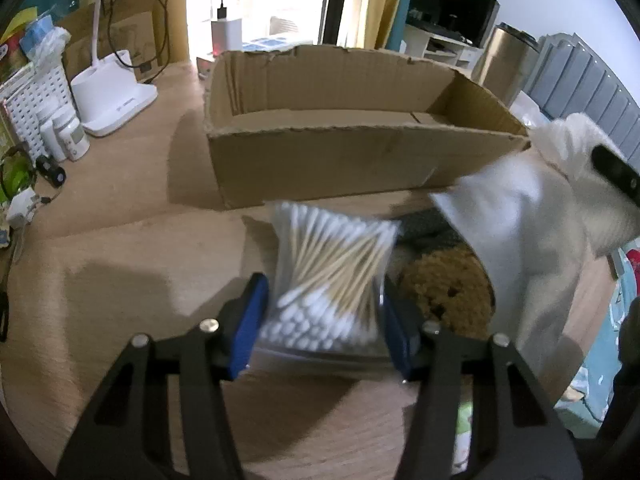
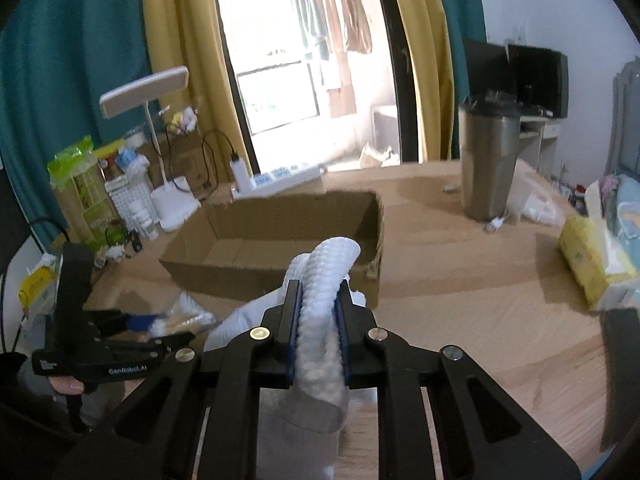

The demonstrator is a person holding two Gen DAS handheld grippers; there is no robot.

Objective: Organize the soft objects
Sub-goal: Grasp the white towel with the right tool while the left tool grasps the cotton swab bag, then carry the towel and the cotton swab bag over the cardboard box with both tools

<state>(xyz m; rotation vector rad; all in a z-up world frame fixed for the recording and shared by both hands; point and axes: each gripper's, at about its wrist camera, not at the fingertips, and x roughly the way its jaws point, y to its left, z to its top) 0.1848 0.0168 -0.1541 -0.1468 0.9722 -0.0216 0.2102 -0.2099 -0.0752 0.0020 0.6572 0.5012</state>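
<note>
The left tool point(image 1: 320, 320) had its blue pads set against the two sides of a clear bag of cotton swabs point(image 1: 332, 276), which sat between them on the wooden table point(image 1: 120, 264) at about 6 o'clock in the left wrist view. An open cardboard box point(image 1: 340, 128) stood on the table just beyond the bag, at 12 o'clock from it. A yellow sponge point(image 1: 444, 284) lay at 3 o'clock from the bag, close beside it and partly covered by a white towel point(image 1: 532, 232) that hung across the right of that view. The right tool point(image 2: 318, 320) was nearly closed, pinching that white towel point(image 2: 324, 292) between its pads, with a fold rising above the fingers and the rest hanging below. In the right wrist view the box point(image 2: 280, 232) lay at 12 o'clock from the tool, a steel tumbler point(image 2: 488, 160) stood on the table at 2 o'clock, and a yellow pack of tissues point(image 2: 592, 260) sat at 3 o'clock. A white desk lamp point(image 2: 160, 140) stood at 10 o'clock. The left tool point(image 2: 160, 330) showed at 9 o'clock, held by a hand point(image 2: 68, 384).
</note>
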